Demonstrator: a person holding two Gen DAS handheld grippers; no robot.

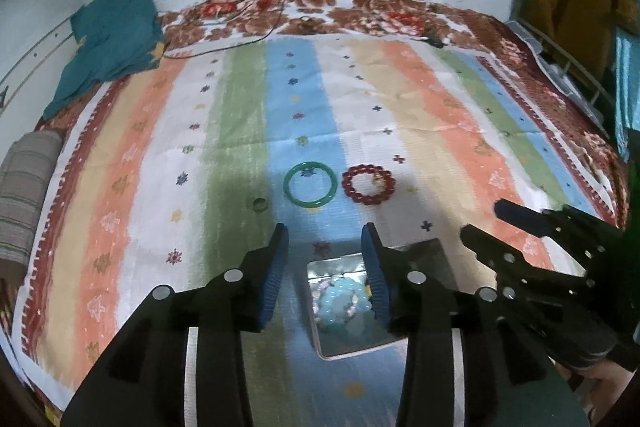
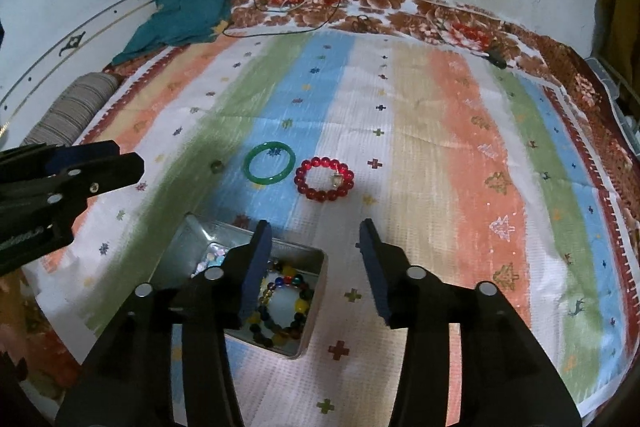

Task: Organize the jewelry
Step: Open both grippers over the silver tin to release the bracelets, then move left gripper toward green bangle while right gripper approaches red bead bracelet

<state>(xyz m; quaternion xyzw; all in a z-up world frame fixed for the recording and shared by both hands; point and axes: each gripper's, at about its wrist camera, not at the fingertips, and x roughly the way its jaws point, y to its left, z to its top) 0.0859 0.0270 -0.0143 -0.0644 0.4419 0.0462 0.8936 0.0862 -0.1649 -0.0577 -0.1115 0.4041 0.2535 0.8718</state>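
Glossy green bangle (image 2: 270, 163), smooth solid ring, likely glass or jade: lies flat on the striped woven bedspread (image 2: 460, 131), far of the open metal tin (image 2: 316, 259), just left of the red bead bracelet (image 2: 325, 179), apart from it. The bangle looks stiff, slick and breakable if dropped; best pinched across the rim on one side, fingers straddling the band. Red beads look strung on elastic, floppy, light; take across one run of beads, not the small charm. The tin already holds a multicoloured bead bracelet (image 2: 286, 307) and a pale blue bead bracelet (image 1: 344, 301). A small dark bead or ring (image 2: 216, 166) sits left of the bangle, too small to identify. Left gripper (image 1: 326, 241) partly spread over the tin, nothing between the fingers. Right gripper (image 2: 316, 237) also partly spread, empty, near the tin's right edge.
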